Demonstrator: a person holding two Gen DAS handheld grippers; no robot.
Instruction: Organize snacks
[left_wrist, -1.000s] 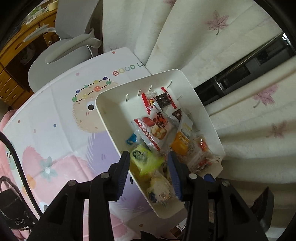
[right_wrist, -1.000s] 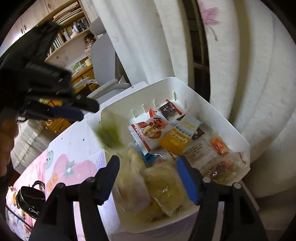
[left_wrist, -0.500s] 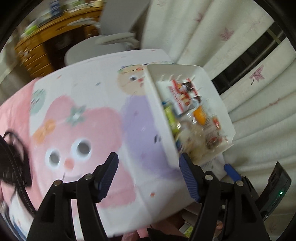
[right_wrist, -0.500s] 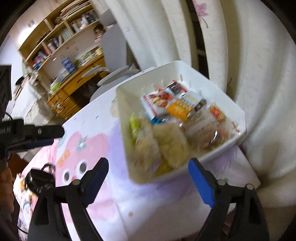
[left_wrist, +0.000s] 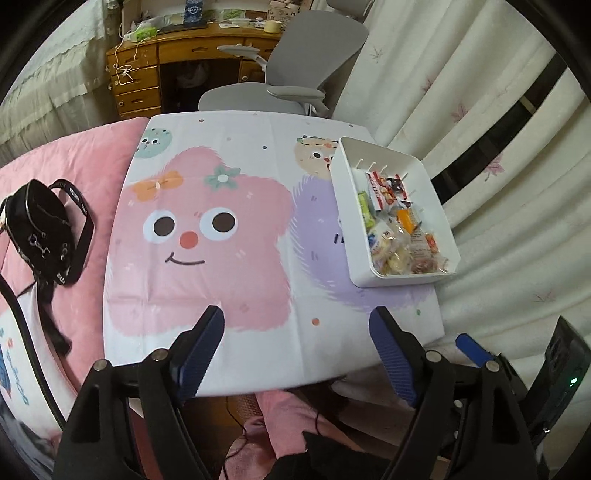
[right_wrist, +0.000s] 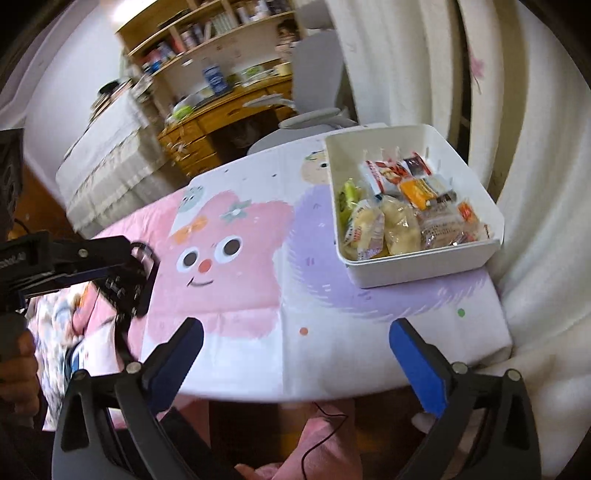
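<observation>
A white plastic bin (left_wrist: 391, 282) sits at the right edge of the table and holds several wrapped snacks (left_wrist: 391, 236). It also shows in the right wrist view (right_wrist: 424, 271), with the snacks (right_wrist: 399, 218) piled inside. My left gripper (left_wrist: 297, 349) is open and empty, held back over the table's near edge. My right gripper (right_wrist: 295, 350) is open and empty, also back at the near edge. The left gripper's arm (right_wrist: 70, 264) shows at the left of the right wrist view.
The table has a cartoon cloth (left_wrist: 207, 229). A black bag (left_wrist: 40, 232) lies on pink bedding at the left. A grey office chair (left_wrist: 295, 85) and a wooden desk (left_wrist: 147, 74) stand behind the table. White curtains (left_wrist: 498, 184) hang at the right.
Both grippers have pulled back from over the bin to the table's near edge and opened wider. A green snack seen falling earlier now lies in the bin.
</observation>
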